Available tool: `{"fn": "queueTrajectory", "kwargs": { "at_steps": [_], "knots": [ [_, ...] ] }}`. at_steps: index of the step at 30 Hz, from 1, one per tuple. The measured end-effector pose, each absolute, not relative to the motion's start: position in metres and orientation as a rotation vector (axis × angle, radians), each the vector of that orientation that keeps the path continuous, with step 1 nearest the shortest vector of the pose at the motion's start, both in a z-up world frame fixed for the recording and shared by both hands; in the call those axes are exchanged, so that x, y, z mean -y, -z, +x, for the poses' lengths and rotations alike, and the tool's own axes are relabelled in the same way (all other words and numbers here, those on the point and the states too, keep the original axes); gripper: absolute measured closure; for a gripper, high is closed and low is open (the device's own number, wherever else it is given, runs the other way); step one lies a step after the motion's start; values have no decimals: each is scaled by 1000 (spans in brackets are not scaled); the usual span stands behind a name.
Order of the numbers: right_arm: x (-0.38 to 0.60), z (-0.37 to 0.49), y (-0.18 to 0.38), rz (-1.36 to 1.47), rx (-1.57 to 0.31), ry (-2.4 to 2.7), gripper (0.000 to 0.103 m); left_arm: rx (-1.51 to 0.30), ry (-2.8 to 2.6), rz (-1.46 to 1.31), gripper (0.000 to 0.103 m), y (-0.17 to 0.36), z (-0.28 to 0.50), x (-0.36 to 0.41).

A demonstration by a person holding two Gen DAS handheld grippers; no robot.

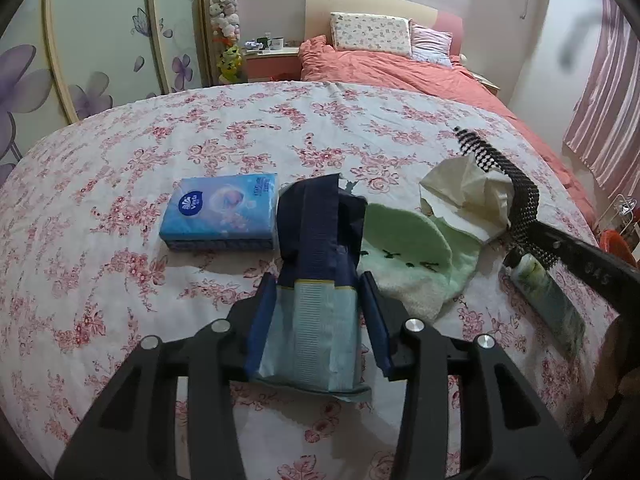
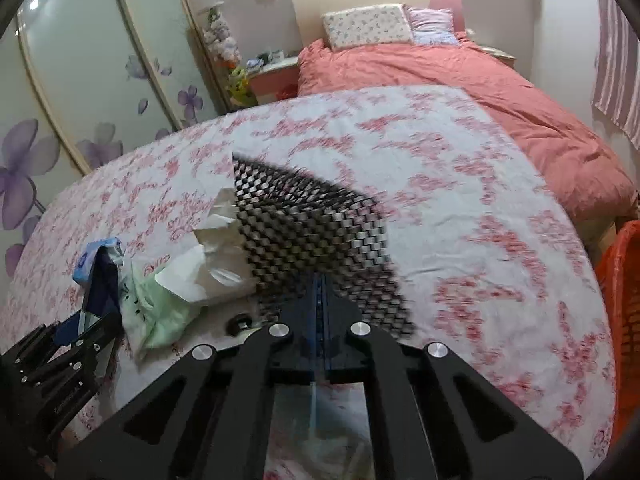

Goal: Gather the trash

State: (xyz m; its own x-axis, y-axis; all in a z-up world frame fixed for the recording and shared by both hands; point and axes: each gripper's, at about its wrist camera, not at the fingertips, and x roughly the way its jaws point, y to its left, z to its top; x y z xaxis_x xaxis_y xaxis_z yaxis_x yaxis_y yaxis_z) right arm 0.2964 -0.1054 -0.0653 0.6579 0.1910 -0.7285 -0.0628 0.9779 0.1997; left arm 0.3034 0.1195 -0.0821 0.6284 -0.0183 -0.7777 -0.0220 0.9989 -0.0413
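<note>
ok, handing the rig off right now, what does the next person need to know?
Left gripper: jaws appear closed on the blue wrapper, held over the floral sheet.
Right gripper: jaws shut on the black-and-white checked sheet.
Crumpled tissue sits against the checked sheet, on the green cloth.
Tissue pack and tube lie untouched.
Orange basket stands right of the bed; contents not visible.
Left: bin both held items, then the tissue.

Soft, dim indoor light; fisheye-bent edges; motion blur in right wrist view.
</note>
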Motion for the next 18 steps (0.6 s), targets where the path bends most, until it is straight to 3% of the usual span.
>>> {"fn": "queueTrajectory", "kwargs": {
  "at_steps": [7, 9, 10, 11, 12, 15, 18],
  "knots": [
    [143, 284, 51, 208, -770, -57, 102, -891, 5, -36, 61, 83, 299, -117],
    [141, 284, 48, 230, -767, -88, 96, -892, 1, -38, 61, 83, 299, -117],
    [136, 286, 47, 235, -775, -115, 70, -893, 0, -40, 61, 83, 299, -117],
    [129, 289, 46, 225, -780, -130, 38, -893, -1, -42, 61, 83, 299, -117],
    [126, 291, 46, 213, -774, -130, 32, -894, -1, -45, 61, 83, 299, -117],
    [108, 301, 52, 155, -792, -140, 39, -897, -2, -58, 59, 84, 300, -119],
    [95, 313, 64, 108, -844, -128, 60, -901, -2, -66, 59, 84, 300, -120]
  ]
}}
